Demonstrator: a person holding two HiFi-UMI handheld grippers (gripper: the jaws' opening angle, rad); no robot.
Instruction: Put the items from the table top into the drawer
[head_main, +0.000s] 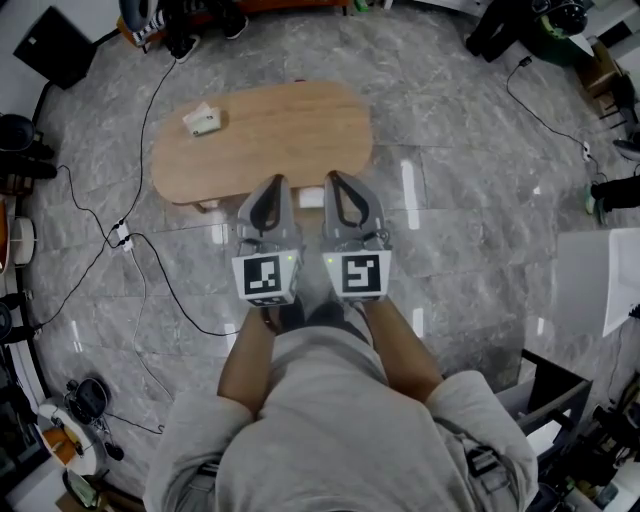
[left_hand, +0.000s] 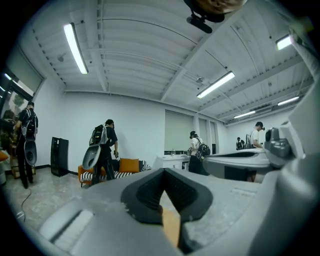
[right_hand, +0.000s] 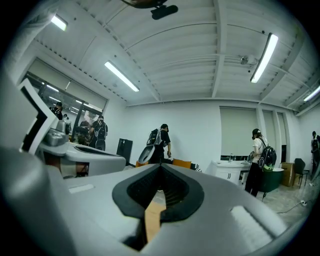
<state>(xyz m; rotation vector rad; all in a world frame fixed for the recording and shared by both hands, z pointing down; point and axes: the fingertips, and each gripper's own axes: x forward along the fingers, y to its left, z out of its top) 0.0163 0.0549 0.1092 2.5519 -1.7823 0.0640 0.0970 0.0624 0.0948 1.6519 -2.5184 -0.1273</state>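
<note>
A low oval wooden table (head_main: 280, 130) stands on the grey marble floor ahead of me. On its left end lies a small white and green box (head_main: 203, 121). My left gripper (head_main: 276, 182) and right gripper (head_main: 333, 177) are held side by side over the table's near edge, both pointing level. Each is shut with nothing between its fingers. In the left gripper view the left gripper (left_hand: 163, 171) has its pads meeting at the tip. The right gripper (right_hand: 160, 166) looks the same in the right gripper view. A white part (head_main: 311, 198) shows under the table's near edge.
Black cables and a power strip (head_main: 121, 237) lie on the floor left of the table. Across the room are several people with backpacks, an orange sofa (left_hand: 125, 165), a black speaker (left_hand: 59, 156) and a white counter (right_hand: 231, 167). Equipment clutters the floor's edges.
</note>
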